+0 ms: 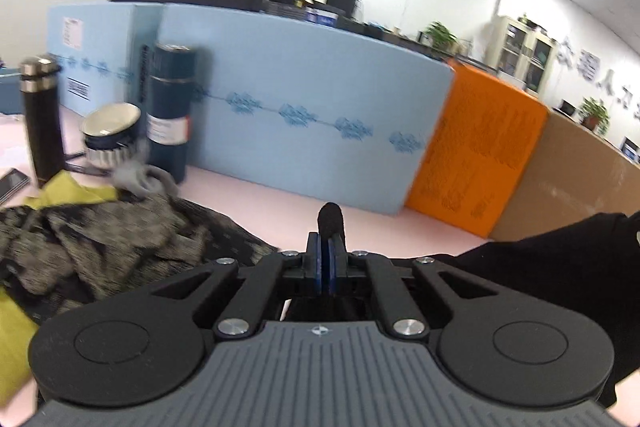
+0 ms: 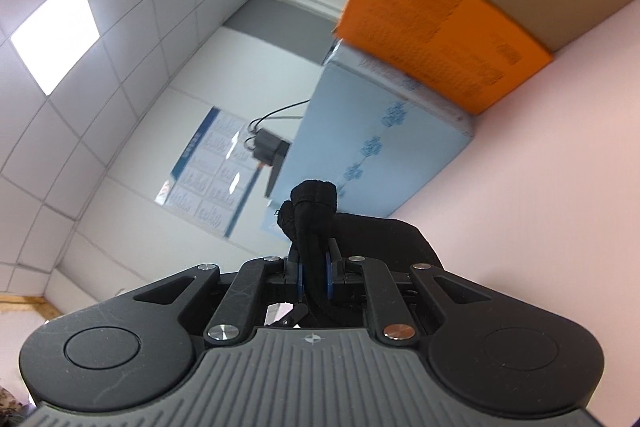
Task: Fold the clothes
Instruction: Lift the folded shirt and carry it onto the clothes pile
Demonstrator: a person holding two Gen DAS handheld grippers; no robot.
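Observation:
My left gripper (image 1: 326, 247) is shut on a fold of a black garment (image 1: 552, 259). A tuft of the cloth pokes up past the blue pads, and the rest hangs off to the right. In the right wrist view, which is rolled sideways, my right gripper (image 2: 314, 261) is shut on a bunched, rope-like edge of the black garment (image 2: 316, 199), held above the pink table (image 2: 540, 187). A heap of other clothes lies at the left: a grey-and-black patterned garment (image 1: 100, 239) over a yellow one (image 1: 72, 187).
Along the back of the pink table (image 1: 320, 203) stand a light blue box (image 1: 300, 99), an orange box (image 1: 476, 155) and a brown carton (image 1: 580, 179). At the left are a black flask (image 1: 40, 115), a dark blue flask (image 1: 168, 107), a bowl (image 1: 112, 131) and a phone (image 1: 12, 181).

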